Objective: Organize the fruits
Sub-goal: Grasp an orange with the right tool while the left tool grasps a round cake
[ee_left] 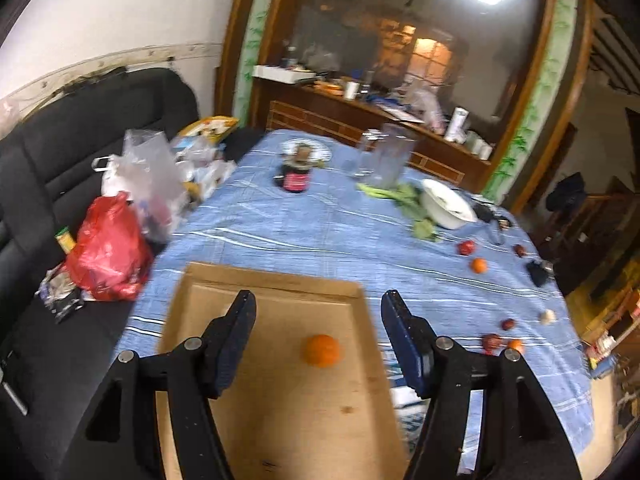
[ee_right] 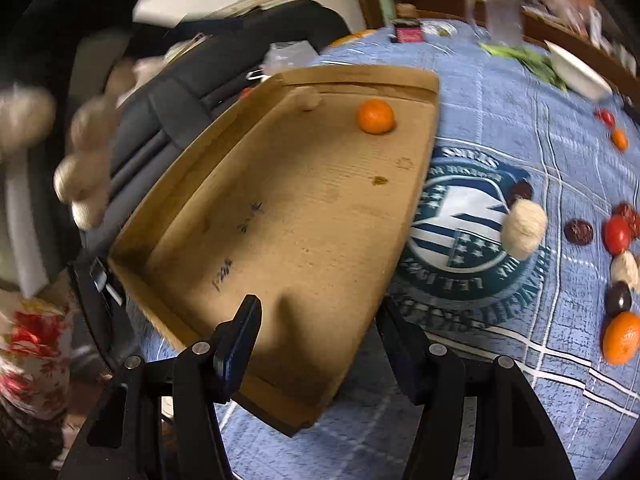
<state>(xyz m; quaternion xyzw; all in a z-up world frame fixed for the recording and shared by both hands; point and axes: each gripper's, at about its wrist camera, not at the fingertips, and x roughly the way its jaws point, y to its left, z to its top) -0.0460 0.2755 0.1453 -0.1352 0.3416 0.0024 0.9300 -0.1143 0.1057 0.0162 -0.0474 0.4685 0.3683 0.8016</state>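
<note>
A flat cardboard tray (ee_left: 280, 400) lies on the blue tablecloth and holds one orange (ee_left: 322, 350). My left gripper (ee_left: 318, 312) is open and empty above the tray, just short of the orange. In the right wrist view the tray (ee_right: 288, 220) shows with the orange (ee_right: 375, 116) at its far end. My right gripper (ee_right: 318, 320) is open and empty over the tray's near right edge. Loose fruits lie on the cloth to the right: an orange (ee_right: 621, 338), a red fruit (ee_right: 617, 234), dark fruits (ee_right: 578, 232) and a pale round one (ee_right: 524, 229).
A white bowl (ee_left: 448, 204), leafy greens (ee_left: 404, 196), a clear pitcher (ee_left: 390, 156) and a dark jar (ee_left: 297, 176) stand at the table's far side. A red bag (ee_left: 108, 248) and clear bags lie on the black sofa (ee_left: 60, 152) at left. More small fruits (ee_left: 478, 265) lie right.
</note>
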